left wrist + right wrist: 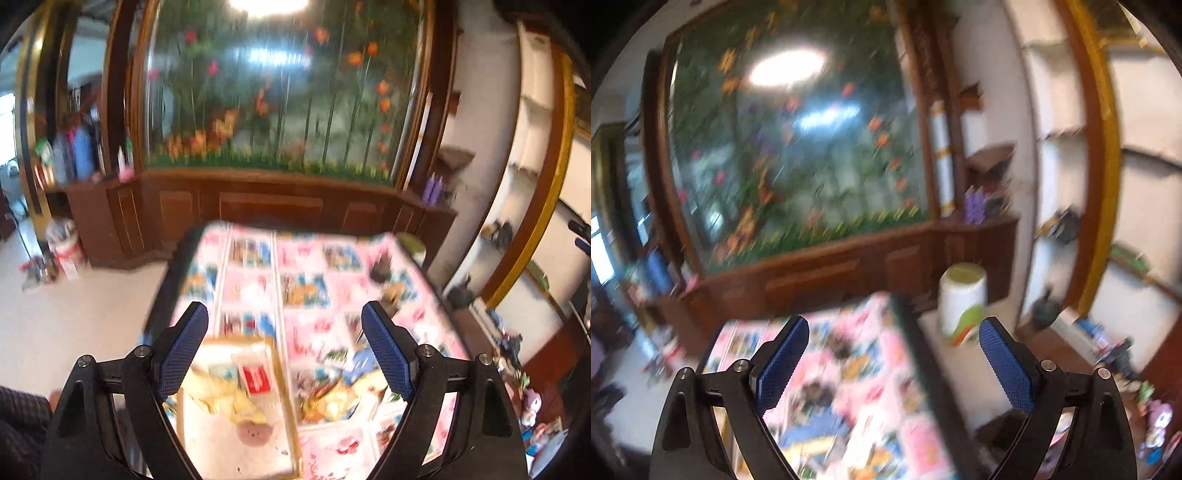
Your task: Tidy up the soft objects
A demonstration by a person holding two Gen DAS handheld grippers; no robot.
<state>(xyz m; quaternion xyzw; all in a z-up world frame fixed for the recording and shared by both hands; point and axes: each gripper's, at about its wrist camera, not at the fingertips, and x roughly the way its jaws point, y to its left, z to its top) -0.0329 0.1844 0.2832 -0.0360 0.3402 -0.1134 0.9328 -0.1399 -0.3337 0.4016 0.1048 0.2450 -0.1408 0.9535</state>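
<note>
Overhead, both grippers — left gripper (284,338), right gripper (892,354) — wide open, empty, above the patterned table (314,291), floral-painted cabinet (280,92) behind.

A cream, flat soft pack (236,410) with a red label and a brownish round spot is lying on the patterned tabletop (314,273), sitting just below and between the fingers of the left claw (284,350), nearer its left finger. Crumpled yellow soft pieces (221,391) are resting on the pack's near-left part. Another jumble of yellow and blue soft things (343,387) is lying just beside the pack, under the claw's right finger. Blur is hiding finer detail. In the right wrist view none of them can be made out.
</note>
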